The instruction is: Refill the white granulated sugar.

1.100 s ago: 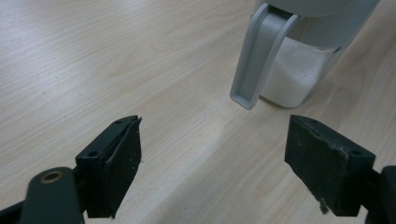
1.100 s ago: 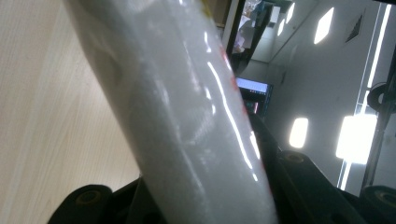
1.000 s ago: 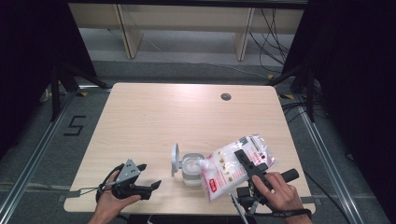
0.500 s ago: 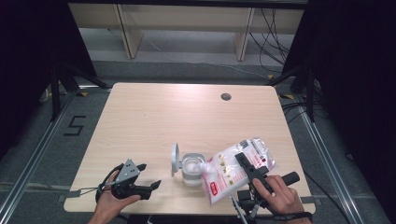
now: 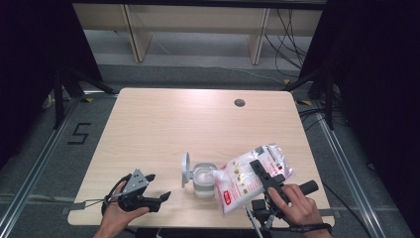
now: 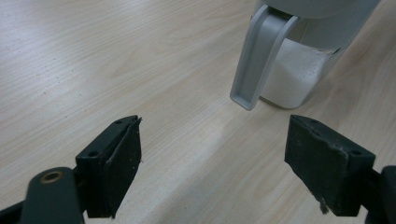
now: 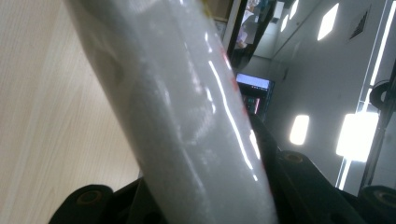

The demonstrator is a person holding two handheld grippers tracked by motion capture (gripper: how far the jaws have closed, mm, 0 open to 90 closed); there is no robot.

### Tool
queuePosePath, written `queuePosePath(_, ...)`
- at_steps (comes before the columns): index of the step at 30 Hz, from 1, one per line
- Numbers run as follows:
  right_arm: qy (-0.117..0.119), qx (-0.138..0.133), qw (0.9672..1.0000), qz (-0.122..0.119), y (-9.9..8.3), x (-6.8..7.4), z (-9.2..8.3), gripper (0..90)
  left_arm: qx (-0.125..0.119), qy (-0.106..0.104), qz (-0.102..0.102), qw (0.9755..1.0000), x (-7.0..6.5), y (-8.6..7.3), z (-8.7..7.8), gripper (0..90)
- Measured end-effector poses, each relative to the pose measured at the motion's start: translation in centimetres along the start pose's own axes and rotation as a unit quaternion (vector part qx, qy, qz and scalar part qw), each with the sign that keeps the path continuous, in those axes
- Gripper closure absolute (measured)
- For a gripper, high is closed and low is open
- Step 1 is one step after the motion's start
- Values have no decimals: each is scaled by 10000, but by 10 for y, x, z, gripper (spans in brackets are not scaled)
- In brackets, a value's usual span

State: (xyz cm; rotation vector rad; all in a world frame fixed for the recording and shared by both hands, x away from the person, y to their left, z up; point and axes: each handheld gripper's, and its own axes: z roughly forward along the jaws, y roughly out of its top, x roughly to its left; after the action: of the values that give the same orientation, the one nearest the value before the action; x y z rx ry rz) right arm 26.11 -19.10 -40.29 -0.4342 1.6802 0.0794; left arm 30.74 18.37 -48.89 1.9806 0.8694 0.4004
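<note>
— Pale wood table (image 5: 163, 124), dark surround, shelving at the back. What is being filled?

— A clear jar (image 5: 203, 179) near the front edge, its grey lid (image 5: 185, 169) hinged up on the left. White grains already lie in the bottom, as the left gripper view shows (image 6: 292, 74).

— And the pouring?

— The right gripper (image 5: 267, 176) clamps a plastic bag (image 5: 250, 176) of the same white stuff, jaws closed across its body, with the bag tilted so its lower corner meets the jar's mouth.

— The other tongs?

— The left gripper (image 5: 157, 198) rests on the table, well left of the jar, jaws wide apart and holding nothing.

— Advice?

— I'd keep that corner over the opening and raise the bag's far end slowly, so the flow stays thin. The jar looks light, so the free gripper might steady it.
</note>
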Motion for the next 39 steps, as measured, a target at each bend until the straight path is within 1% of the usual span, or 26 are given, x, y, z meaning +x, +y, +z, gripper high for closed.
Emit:
queuePosePath(1, 29, -9, 9999, -142, -1, -2, 0, 721, 4, 10, 39, 10000, 1, 0, 0, 183)
queuePosePath(2, -34, -20, 10000, -26, -1, 0, 0, 720, 6, 14, 71, 10000, 1, 0, -1, 183)
queuePosePath(3, -3, -10, 9998, -177, -1, -3, -1, 721, 8, 14, 108, 9999, 2, 1, -1, 183)
queuePosePath(4, 46, 62, 10000, -59, -1, 0, -3, 721, 10, 25, 131, 9999, 2, 1, -1, 183)
queuePosePath(6, -40, -54, 9998, -196, 0, -1, -2, 721, 7, 9, 129, 9999, 2, 1, -1, 183)
queuePosePath(7, 21, -24, 9999, -137, 0, 0, -3, 721, 7, 6, 134, 9999, 2, 1, -1, 183)
queuePosePath(8, 108, 49, 9999, -12, 1, 2, -4, 722, 1, 9, -3, 10000, 0, 0, 0, 183)
queuePosePath(9, -22, -96, 9997, -218, 3, -1, -3, 722, 2, 8, 7, 10000, 0, 0, 0, 183)
queuePosePath(10, 69, -29, 9998, -171, 4, -1, -4, 722, 1, 6, 5, 10000, 0, 0, 0, 183)
queuePosePath(11, -9, -136, 9997, -215, 5, -1, -2, 722, 1, 7, 5, 10000, 0, 0, 0, 183)
queuePosePath(13, 45, -86, 9999, -88, 6, -1, -3, 723, 17, 26, 26, 10000, 0, 0, 0, 183)
queuePosePath(17, -60, -188, 9996, -209, 5, -4, 1, 725, 60, 45, 91, 9999, 1, 0, 0, 184)
queuePosePath(20, -11, -112, 9999, 4, 4, -2, 1, 727, -4, 10, 16, 10000, 0, 0, 0, 184)
queuePosePath(21, -58, -185, 9996, -201, 3, -5, 2, 728, 7, 25, 32, 10000, 0, 0, 0, 184)
queuePosePath(23, 47, -44, 10000, 45, 2, -1, 0, 730, -30, 1, -4, 10000, -1, 0, 1, 184)
queuePosePath(24, -75, -187, 9996, -193, 1, -4, 2, 731, -19, 3, 7, 10000, 0, 0, 0, 184)
queuePosePath(25, 7, -123, 9998, -140, 1, -3, 1, 732, -40, -1, -18, 10000, -1, 0, 1, 184)
queuePosePath(26, 61, -4, 10000, 38, 0, 0, 0, 732, 65, 46, 97, 9999, 1, 0, -1, 184)
queuePosePath(28, -27, -133, 9999, -7, -1, 0, 1, 734, 15, 21, 19, 10000, 0, 0, 0, 184)
queuePosePath(30, 12, -143, 9999, -91, -1, -1, 0, 736, 12, 19, 21, 10000, 0, 0, 0, 184)
queuePosePath(31, 46, -85, 9999, -28, -1, 0, -1, 736, 13, 20, 21, 10000, 0, 0, 0, 184)
queuePosePath(34, -39, -208, 9995, -214, 0, -2, 0, 737, 16, 21, 24, 10000, 0, 0, 0, 184)
queuePosePath(35, -1, -160, 9999, -56, 1, 0, 0, 737, 15, 23, 23, 10000, 0, 0, 0, 184)
queuePosePath(37, -28, -240, 9995, -214, 3, -4, 0, 738, 15, 23, 22, 10000, 0, 0, 0, 184)
queuePosePath(38, 0, -170, 9998, 135, 3, 1, -1, 738, 16, 21, 19, 10000, 0, 0, 0, 184)
queuePosePath(39, 15, -99, 9997, 221, 4, 2, -2, 739, 12, -7, 3, 10000, 0, 0, 0, 184)
